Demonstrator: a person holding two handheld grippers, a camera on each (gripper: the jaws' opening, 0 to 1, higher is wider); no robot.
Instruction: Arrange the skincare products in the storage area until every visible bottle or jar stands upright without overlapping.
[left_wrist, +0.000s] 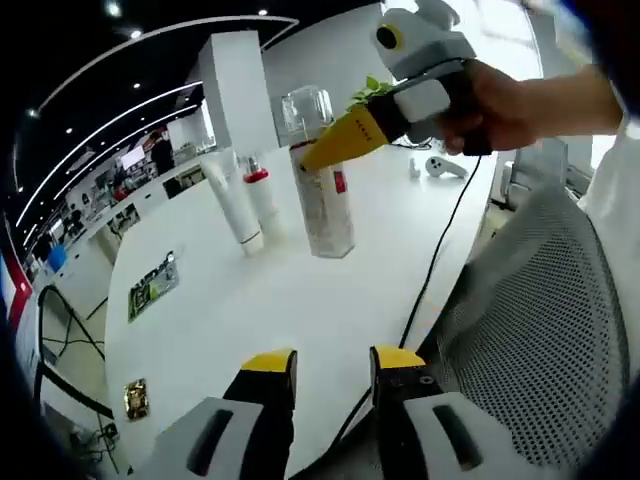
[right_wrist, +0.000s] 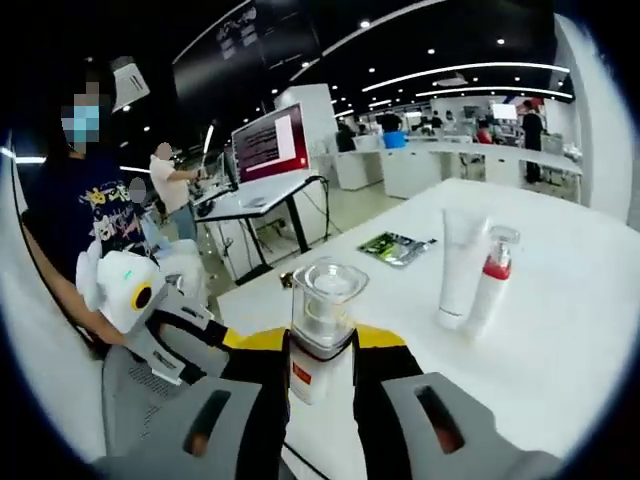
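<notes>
The clear bottle (left_wrist: 322, 190) with its transparent cap stands upright on the white table (left_wrist: 300, 300), clamped between the jaws of the right gripper (right_wrist: 322, 345); in the left gripper view that gripper (left_wrist: 345, 140) comes in from the right and pinches the bottle just below the cap. The step in hand looks like setting this bottle down. Just left of it stand the white tube (left_wrist: 232, 200) and the red-collared pump bottle (left_wrist: 262, 195), close together, both upright. The next move likely calls for a straight release without tipping it toward them. The left gripper (left_wrist: 333, 365) hangs near, jaws apart and empty. The table edge and a mesh chair (left_wrist: 540, 320) lie right; open tabletop lies nearer.
</notes>
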